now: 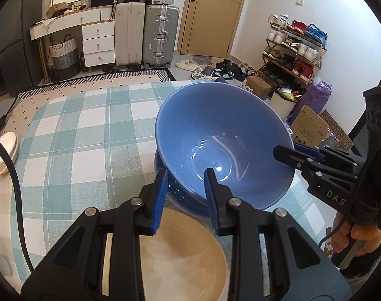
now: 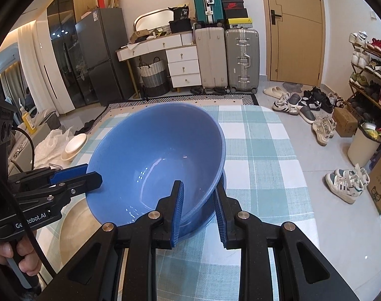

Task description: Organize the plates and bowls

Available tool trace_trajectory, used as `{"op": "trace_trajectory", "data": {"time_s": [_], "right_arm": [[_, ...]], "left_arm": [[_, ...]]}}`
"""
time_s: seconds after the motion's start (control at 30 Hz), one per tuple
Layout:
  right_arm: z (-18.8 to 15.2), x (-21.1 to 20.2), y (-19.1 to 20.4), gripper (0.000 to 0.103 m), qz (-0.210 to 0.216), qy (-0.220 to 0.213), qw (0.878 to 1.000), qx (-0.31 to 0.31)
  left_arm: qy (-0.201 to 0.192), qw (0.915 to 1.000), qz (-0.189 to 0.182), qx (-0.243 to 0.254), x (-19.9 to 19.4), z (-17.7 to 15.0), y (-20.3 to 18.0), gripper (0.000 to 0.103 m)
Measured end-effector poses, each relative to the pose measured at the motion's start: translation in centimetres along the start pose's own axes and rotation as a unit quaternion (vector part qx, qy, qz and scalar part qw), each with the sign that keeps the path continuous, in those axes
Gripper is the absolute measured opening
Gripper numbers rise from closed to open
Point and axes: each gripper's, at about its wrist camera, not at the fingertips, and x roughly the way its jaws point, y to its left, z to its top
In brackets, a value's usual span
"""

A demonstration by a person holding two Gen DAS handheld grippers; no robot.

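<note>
— Left hand-held gripper (image 1: 186,202) and right hand-held gripper (image 2: 199,208) each straddle the rim of the blue bowl (image 1: 223,150), jaws partly open, not visibly clamped.
— Progress?
— Bowl sits tilted in another blue bowl (image 1: 162,161) on the tabletop (image 1: 77,130); beige plate (image 1: 180,258) and white dishes (image 2: 73,146) seem unsorted.

Two blue bowls (image 1: 223,138) are sitting nested, the upper one tilted inside the lower (image 2: 216,200). One beige plate (image 1: 182,258) is lying on the checked tablecloth (image 1: 72,130). White dishes (image 2: 73,146) are stacking at the table's far edge (their number is hard to tell). Two grippers, left (image 1: 185,195) and right (image 2: 199,208), are showing.
</note>
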Motion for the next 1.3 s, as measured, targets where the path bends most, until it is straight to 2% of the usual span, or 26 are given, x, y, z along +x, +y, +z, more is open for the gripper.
{"op": "trace_trajectory", "data": {"time_s": [0.5, 1.3], "right_arm": [[-0.7, 3.5, 0.2, 0.025, -0.009, 0.026, 1.0, -0.015], [-2.4, 4.6, 0.6, 0.029, -0.059, 0.046, 0.996, -0.042]], "left_arm": [[0.019, 0.9995, 0.024, 0.003, 4.3, -0.8, 1.4, 0.026], [0.042, 0.9985, 0.027, 0.021, 7.4, -1.6, 0.8, 0.026]]}}
